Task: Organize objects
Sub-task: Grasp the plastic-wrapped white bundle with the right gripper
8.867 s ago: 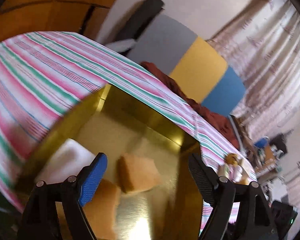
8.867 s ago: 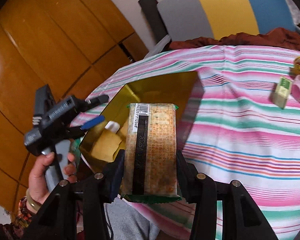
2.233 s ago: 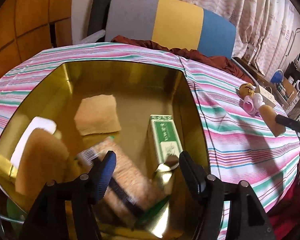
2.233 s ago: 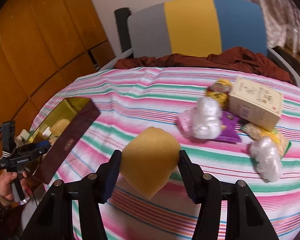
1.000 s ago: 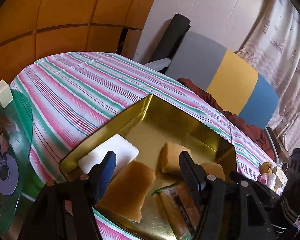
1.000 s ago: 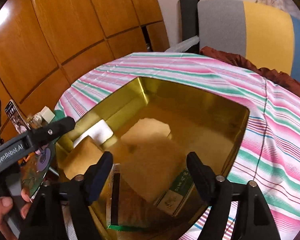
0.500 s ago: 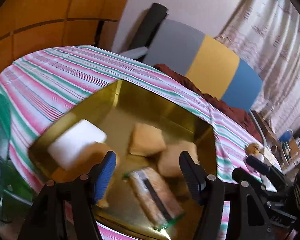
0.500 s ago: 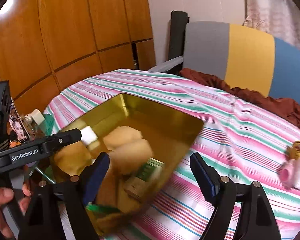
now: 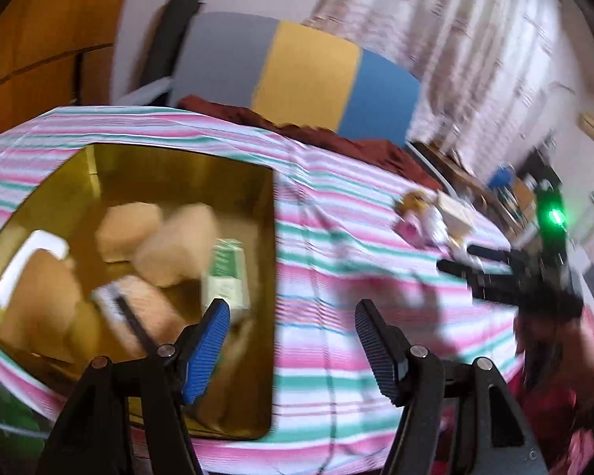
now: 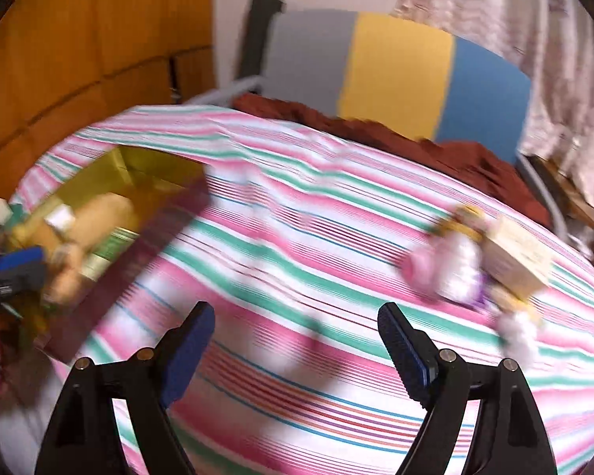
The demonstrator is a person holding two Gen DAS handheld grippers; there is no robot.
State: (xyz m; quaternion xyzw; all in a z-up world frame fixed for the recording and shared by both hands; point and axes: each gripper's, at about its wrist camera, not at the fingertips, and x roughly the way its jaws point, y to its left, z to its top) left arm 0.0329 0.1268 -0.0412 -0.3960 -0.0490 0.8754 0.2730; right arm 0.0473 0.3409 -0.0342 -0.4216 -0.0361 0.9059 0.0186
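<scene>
Sponge has been dropped into tin (image 10: 111,170), now left of right gripper (image 10: 297,336), whose jaws were just opening, empty. Left gripper (image 9: 293,336) released, empty. Pile (image 10: 475,269) ahead-right left unsorted.

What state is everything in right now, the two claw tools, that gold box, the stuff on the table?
left gripper: open, empty
right gripper: open, empty, jaws just widening
gold tin: lidless, holding several items
green box: inside tin
cracker packet: lying inside tin
cream box: still out on striped cloth
</scene>
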